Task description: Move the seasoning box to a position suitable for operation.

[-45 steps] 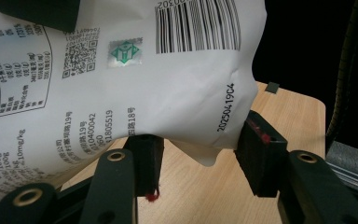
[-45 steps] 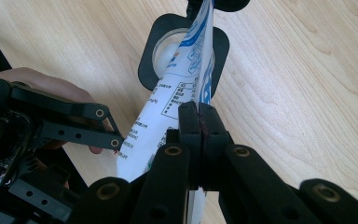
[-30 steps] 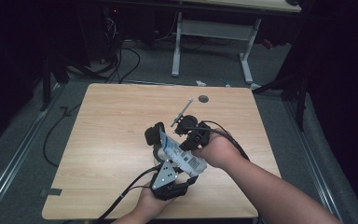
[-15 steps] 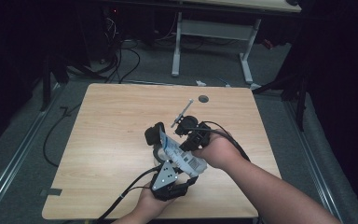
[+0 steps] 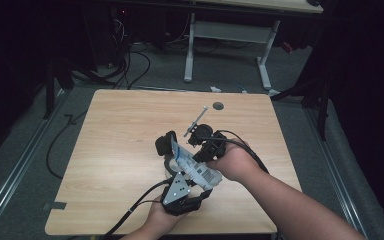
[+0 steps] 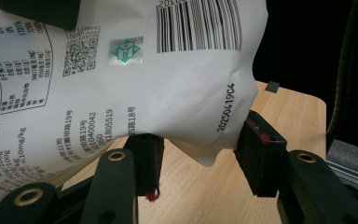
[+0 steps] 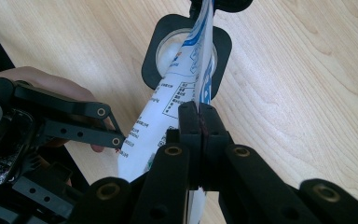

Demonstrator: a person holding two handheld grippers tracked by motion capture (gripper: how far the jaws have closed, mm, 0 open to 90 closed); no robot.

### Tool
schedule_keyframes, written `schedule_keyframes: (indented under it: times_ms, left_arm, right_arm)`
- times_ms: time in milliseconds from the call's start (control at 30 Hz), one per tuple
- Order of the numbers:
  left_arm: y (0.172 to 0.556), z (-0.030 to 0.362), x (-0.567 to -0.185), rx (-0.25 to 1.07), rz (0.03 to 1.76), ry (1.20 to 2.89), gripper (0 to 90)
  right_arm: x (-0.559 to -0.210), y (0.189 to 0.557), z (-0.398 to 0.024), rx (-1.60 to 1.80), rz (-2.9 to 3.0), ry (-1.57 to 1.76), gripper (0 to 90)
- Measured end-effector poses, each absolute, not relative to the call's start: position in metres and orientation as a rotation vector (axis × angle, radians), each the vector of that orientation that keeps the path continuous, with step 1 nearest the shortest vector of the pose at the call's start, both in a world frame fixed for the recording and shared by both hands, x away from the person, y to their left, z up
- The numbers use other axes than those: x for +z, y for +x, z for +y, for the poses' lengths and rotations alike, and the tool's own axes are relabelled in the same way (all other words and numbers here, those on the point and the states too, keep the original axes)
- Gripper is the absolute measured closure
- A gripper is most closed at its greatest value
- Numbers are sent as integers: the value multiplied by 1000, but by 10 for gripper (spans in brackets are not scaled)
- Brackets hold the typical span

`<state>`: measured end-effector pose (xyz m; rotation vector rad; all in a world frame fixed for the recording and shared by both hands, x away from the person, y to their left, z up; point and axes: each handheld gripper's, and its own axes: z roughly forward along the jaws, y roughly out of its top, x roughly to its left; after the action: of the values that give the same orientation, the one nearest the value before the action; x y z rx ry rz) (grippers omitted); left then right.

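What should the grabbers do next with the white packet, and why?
Probably tip the packet up a little more. Its top end points into the white cup in the black holder, as if to pour. The right gripper pinches it shut, and the left gripper brackets its bottom corner, so it looks well supported.

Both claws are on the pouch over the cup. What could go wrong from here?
The right claw pinches just the edge of the pouch, so it might slip. The left claw has its jaws flanking one lower corner; whether they press it is unclear. The pouch leans over the small cup, so contents could spill onto the table.
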<state>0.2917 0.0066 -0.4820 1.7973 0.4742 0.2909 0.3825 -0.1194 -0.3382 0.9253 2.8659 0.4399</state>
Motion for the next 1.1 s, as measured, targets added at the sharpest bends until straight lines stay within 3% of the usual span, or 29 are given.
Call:
schedule_keyframes:
  times_ms: [1100]
  left_arm:
    - [291, 9, -481, 291, 479, 1791, 550]
  right_arm:
    - [-336, 383, -116, 426, 2866, 895, 900]
